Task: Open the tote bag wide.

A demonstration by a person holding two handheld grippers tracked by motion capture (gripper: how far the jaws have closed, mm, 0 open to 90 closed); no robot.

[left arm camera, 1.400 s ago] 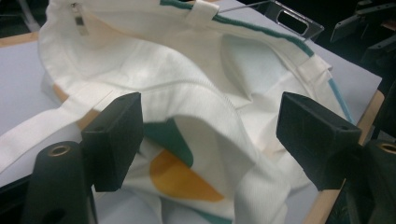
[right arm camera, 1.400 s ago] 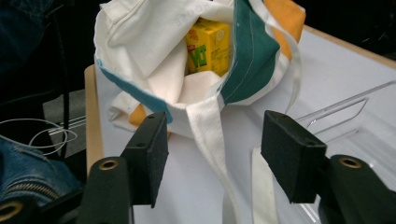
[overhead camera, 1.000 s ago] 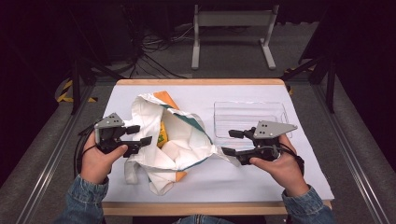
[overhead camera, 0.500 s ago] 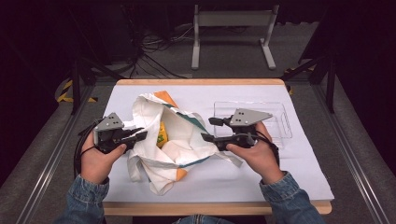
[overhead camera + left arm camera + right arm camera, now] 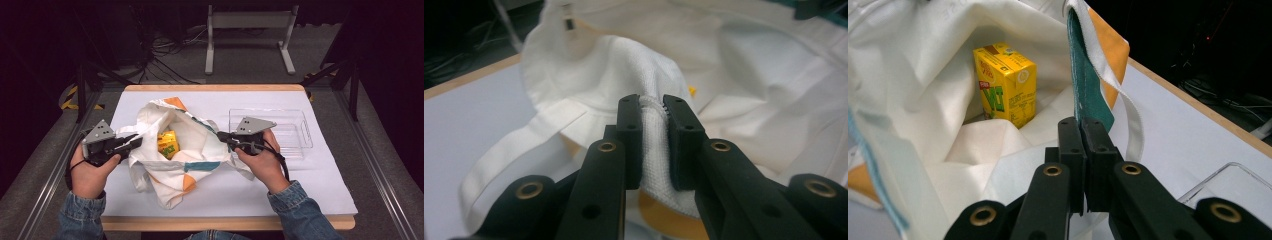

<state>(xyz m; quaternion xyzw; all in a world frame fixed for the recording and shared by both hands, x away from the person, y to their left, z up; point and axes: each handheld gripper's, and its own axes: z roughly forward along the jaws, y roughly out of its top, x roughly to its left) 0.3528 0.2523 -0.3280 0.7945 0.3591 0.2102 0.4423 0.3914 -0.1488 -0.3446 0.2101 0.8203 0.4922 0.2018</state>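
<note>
My left gripper point(image 5: 131, 143) pinches the rim of the white cloth tote bag with orange and teal patches point(image 5: 192, 165); its fingers point(image 5: 630, 135) have just closed on a fold of the white weave. My right gripper point(image 5: 223, 136) has also just closed, its fingers point(image 5: 1071, 150) pressed on the bag's teal-edged rim at the opposite side. The bag lies at the middle of the white-covered tabletop point(image 5: 320, 180), its mouth held open between my hands. Inside stands a yellow drink carton point(image 5: 168, 143), upright. A clear plastic tray point(image 5: 295, 131) sits at about three o'clock from the bag, just beyond my right hand point(image 5: 262, 160).
</note>
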